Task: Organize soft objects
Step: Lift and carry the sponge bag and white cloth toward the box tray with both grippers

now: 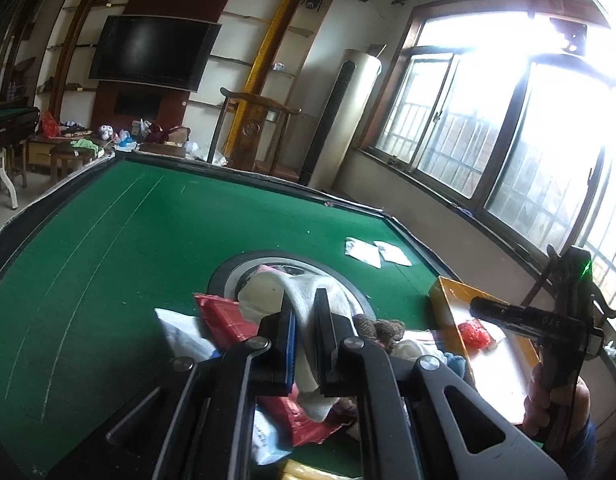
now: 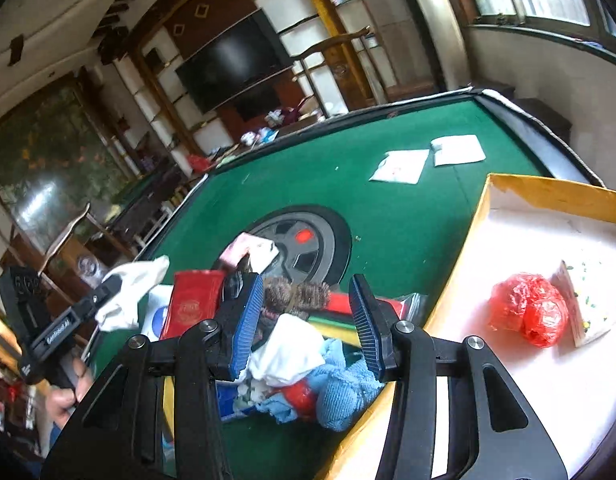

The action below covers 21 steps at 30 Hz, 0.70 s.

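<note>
Left tool (image 1: pixel 305 336) is pinching a white cloth (image 1: pixel 308 300), which hangs between its blue pads above the pile; the right wrist view shows the same cloth (image 2: pixel 133 294) dangling from that tool (image 2: pixel 107 286), lifted clear of the tabletop. Right tool (image 2: pixel 305 326) has its jaws partly spread with nothing between them, hovering over the pile beside the box. Just under it lie a white rag (image 2: pixel 285 354) and a blue towel (image 2: pixel 340 388), with a brown furry thing (image 2: pixel 295 294) and a red packet (image 2: pixel 191 308) a little further on. To the right, touching the pile's edge, sits a yellow box (image 2: pixel 548 192) with a white floor; a red crumpled bag (image 2: pixel 528 308) lies inside it. Beyond the pile a grey round hub (image 2: pixel 308 244) is set into the green tabletop (image 2: pixel 388 208), and near the far edge lie two white sheets (image 2: pixel 400 166), side by side
</note>
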Available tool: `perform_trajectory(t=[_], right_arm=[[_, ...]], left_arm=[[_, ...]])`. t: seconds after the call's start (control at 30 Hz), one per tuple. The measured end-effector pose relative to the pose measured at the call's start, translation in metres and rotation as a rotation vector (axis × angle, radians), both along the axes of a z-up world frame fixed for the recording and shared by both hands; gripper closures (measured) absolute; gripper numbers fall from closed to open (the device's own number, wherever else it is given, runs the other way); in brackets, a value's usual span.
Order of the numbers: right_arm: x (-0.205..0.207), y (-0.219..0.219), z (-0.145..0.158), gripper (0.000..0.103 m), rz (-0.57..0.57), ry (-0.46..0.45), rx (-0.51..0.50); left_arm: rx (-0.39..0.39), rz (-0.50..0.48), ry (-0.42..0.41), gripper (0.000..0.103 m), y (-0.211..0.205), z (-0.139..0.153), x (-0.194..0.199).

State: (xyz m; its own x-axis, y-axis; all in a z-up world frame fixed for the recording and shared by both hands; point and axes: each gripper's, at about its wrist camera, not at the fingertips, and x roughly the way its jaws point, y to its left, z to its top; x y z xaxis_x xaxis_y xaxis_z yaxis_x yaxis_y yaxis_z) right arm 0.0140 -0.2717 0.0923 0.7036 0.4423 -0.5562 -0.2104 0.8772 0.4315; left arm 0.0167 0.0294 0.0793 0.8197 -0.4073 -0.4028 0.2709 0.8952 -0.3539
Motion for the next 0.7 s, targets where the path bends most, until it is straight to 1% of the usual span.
perform_trajectory(t=[0.07, 0.1, 0.13, 0.17, 0.2, 0.23, 0.33, 0.4, 0.5, 0.53, 0.6, 0.7], right_arm=[[-0.002, 0.005, 0.001, 0.059, 0.063, -0.004, 0.056], [-0.002, 0.012, 0.001, 0.059, 0.123, -0.002, 0.080], [-0.004, 0.025, 0.001, 0.056, 0.198, 0.003, 0.088], [-0.007, 0.043, 0.000, 0.050, 0.288, 0.008, 0.076], [-0.012, 0.066, -0.004, 0.040, 0.379, 0.015, 0.043], [-0.020, 0.090, -0.008, 0.037, 0.460, 0.019, -0.007], [-0.039, 0.146, -0.024, 0.036, 0.611, 0.027, -0.136], [-0.051, 0.173, -0.034, 0.036, 0.662, 0.023, -0.221], [-0.061, 0.191, -0.045, 0.035, 0.709, 0.026, -0.302], [-0.062, 0.194, -0.048, 0.035, 0.707, 0.028, -0.325], [-0.062, 0.200, -0.056, 0.035, 0.668, 0.021, -0.413], [-0.063, 0.202, -0.061, 0.035, 0.697, 0.037, -0.405]], left_arm=[[-0.017, 0.007, -0.005, 0.097, 0.002, 0.002, -0.001], [-0.020, 0.011, -0.006, 0.097, 0.003, 0.002, -0.002], [-0.019, 0.018, -0.009, 0.097, 0.005, 0.002, -0.003], [-0.022, 0.030, -0.009, 0.097, 0.009, 0.003, -0.003], [-0.030, 0.037, -0.007, 0.097, 0.009, 0.003, -0.002], [-0.037, 0.043, -0.006, 0.097, 0.012, 0.004, -0.002], [-0.043, 0.060, -0.008, 0.097, 0.018, 0.005, -0.002], [-0.043, 0.063, -0.007, 0.097, 0.020, 0.006, -0.002], [-0.037, 0.062, -0.014, 0.097, 0.020, 0.008, -0.003], [-0.037, 0.059, -0.015, 0.097, 0.019, 0.009, -0.003], [-0.032, 0.056, -0.018, 0.097, 0.017, 0.009, -0.002], [-0.023, 0.054, -0.024, 0.097, 0.015, 0.010, -0.002]])
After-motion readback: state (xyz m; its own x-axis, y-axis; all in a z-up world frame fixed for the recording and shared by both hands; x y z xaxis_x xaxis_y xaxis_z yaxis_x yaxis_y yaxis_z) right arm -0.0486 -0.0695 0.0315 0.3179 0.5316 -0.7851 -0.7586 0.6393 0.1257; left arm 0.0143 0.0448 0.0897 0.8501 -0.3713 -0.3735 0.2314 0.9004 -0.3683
